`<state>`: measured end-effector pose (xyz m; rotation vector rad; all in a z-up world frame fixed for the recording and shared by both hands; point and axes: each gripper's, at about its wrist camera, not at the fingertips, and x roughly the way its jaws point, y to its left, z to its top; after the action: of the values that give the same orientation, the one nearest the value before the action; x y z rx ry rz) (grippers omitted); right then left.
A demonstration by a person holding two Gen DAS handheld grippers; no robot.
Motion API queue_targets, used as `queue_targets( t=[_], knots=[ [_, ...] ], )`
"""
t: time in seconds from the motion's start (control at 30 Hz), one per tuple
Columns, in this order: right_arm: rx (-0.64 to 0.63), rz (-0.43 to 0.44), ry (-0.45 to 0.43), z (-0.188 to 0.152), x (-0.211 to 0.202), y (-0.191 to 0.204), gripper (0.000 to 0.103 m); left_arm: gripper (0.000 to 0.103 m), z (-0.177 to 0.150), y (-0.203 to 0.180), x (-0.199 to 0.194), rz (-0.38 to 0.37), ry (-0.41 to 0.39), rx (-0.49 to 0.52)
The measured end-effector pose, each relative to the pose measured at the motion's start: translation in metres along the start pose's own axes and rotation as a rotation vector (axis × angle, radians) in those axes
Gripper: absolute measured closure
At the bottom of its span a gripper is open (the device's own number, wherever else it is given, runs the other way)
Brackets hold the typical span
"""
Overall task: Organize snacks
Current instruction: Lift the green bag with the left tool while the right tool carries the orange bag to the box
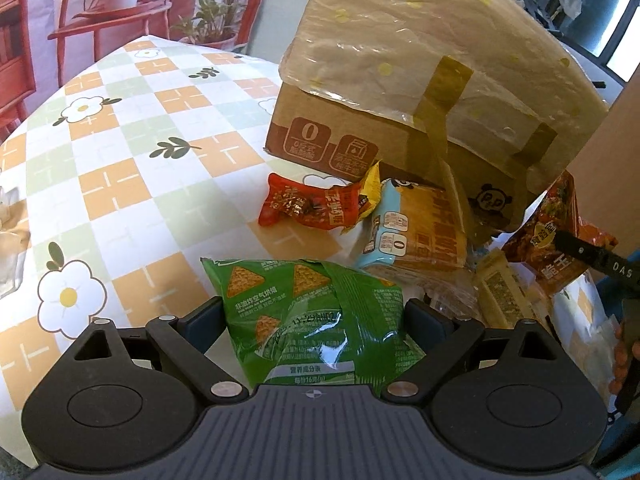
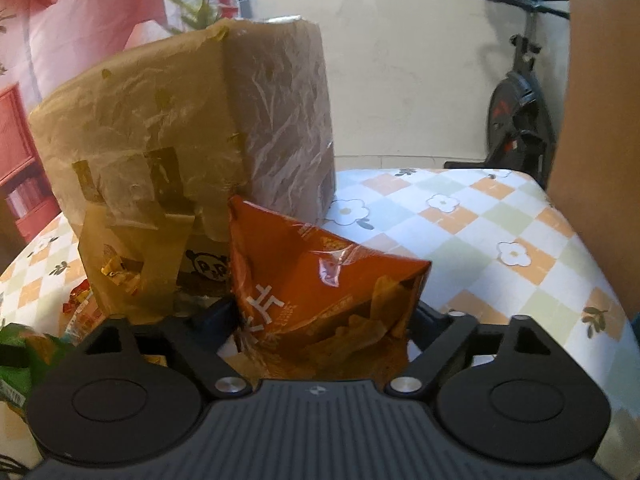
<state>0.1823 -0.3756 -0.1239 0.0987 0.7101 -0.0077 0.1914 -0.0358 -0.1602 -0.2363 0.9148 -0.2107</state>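
A green chip bag [image 1: 304,308] lies between the fingers of my left gripper [image 1: 316,316], creased down its middle. Both pads press its sides, so that gripper is shut on it. An orange snack bag [image 2: 320,280] stands upright in my right gripper [image 2: 324,316], which is shut on its lower sides. The same orange bag [image 1: 548,224] appears at the right in the left wrist view, behind a black finger [image 1: 588,256] of the right gripper. Both bags sit just in front of a plastic-wrapped cardboard box [image 1: 400,60], [image 2: 160,120].
A red packet [image 1: 300,206], a blue-edged cake pack [image 1: 420,228] and a yellow packet [image 1: 504,292] lie by the box on the checked flower tablecloth [image 1: 120,160]. Brown cardboard [image 2: 592,120] rises at the right. An exercise bike [image 2: 520,112] stands beyond the table.
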Motion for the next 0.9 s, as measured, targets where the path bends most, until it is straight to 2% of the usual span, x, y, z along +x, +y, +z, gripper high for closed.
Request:
queue_targets(
  t=[0.7,0.9],
  knots=[
    [0.065,-0.085,-0.06,-0.005,-0.054,0.02,0.021,0.012,0.001,-0.005,-0.02,-0.04,-0.054,0.045],
    [0.096,-0.072,-0.09,-0.001,-0.067,0.024,0.021,0.012,0.002,-0.003,-0.026,-0.035,-0.066,0.042]
  ],
)
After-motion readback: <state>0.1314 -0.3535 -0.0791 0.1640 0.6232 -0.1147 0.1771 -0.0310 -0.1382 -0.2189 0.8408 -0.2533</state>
